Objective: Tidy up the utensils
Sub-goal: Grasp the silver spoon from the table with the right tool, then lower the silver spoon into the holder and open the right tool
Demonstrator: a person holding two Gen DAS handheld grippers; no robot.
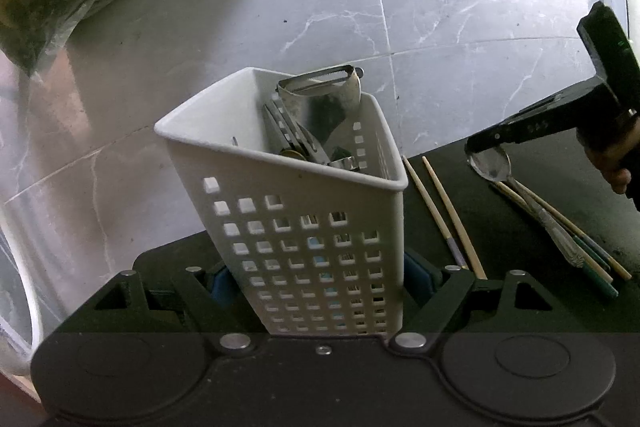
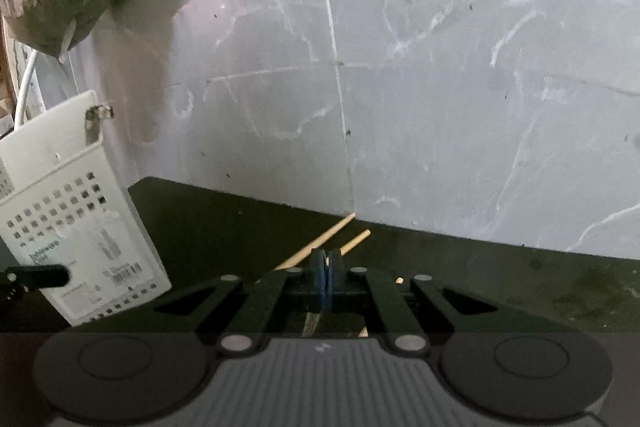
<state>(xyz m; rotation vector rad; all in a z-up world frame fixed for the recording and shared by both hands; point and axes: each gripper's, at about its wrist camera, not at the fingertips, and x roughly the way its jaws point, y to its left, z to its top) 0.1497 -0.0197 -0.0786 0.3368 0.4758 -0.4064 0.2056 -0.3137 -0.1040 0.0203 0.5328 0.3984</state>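
1. Left gripper [image 1: 320,279] clamps the white perforated caddy [image 1: 288,187] across its lower walls, blue pads pressed on both sides; the caddy tilts away from the camera at the edge of the dark mat [image 1: 520,227]; it already holds a peeler [image 1: 324,87] and a few dark metal utensils; too heavy a lean and the contents could slide toward the far rim or tip out.
2. Right gripper [image 2: 327,279] has its blue pads drawn together, no real gap showing; in the left wrist view its tips sit at the bowl of a spoon [image 1: 490,165] lying on the mat; whether the pads actually pinch the spoon's edge I cannot tell; a thin, smooth bowl rim is a poor hold and may slip out on lifting.
3. The spoon's handle lies over a bunch of chopsticks [image 1: 576,231], touching them; dragging the spoon rather than lifting it could scatter these or roll them off the mat.
4. 2 loose chopsticks [image 1: 444,215] lie just beside the caddy; a low swing toward the caddy could knock them.
5. The caddy mouth is partly filled; a long spoon entering at an angle may jam on the peeler.
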